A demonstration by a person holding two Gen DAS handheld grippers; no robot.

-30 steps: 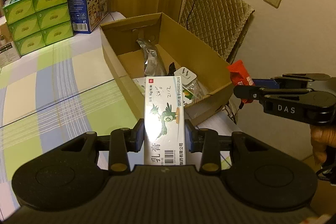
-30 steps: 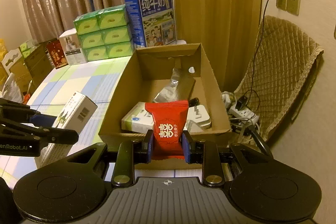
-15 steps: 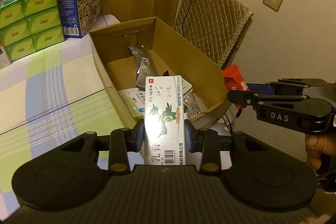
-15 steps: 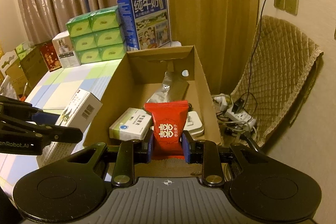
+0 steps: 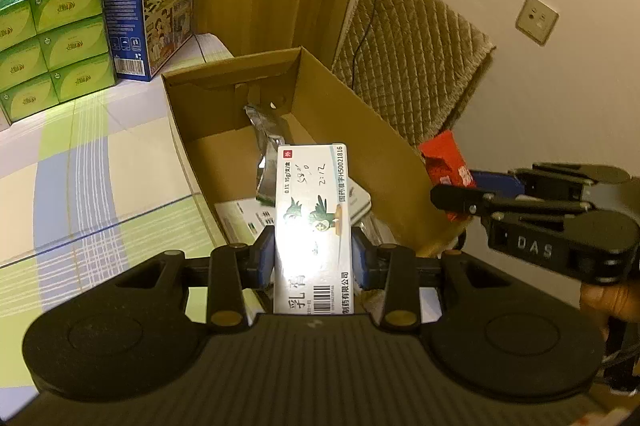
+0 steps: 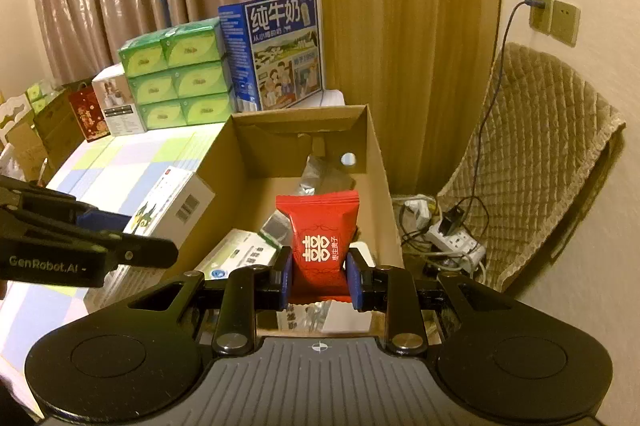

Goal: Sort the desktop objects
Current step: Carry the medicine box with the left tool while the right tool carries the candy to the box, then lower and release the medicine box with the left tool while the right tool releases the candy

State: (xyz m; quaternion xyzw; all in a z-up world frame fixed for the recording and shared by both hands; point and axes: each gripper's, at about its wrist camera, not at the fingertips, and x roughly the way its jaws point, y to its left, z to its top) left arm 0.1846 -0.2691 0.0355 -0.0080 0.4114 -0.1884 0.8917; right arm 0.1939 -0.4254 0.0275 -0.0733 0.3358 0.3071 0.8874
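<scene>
Left wrist: ointment box (image 5: 313, 226) lengthwise toward cardboard box (image 5: 360, 130).

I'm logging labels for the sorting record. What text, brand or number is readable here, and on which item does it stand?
"纯牛奶": tall blue milk carton
"H50021816", "0.1% 15g": white medicine box in the left gripper
"囍": red snack packet in the right gripper
"DAS": right gripper's side, in the left wrist view
"GenRobot.AI": left gripper's side, in the right wrist view
Green tissue packs, other boxes: too small to read.
</scene>
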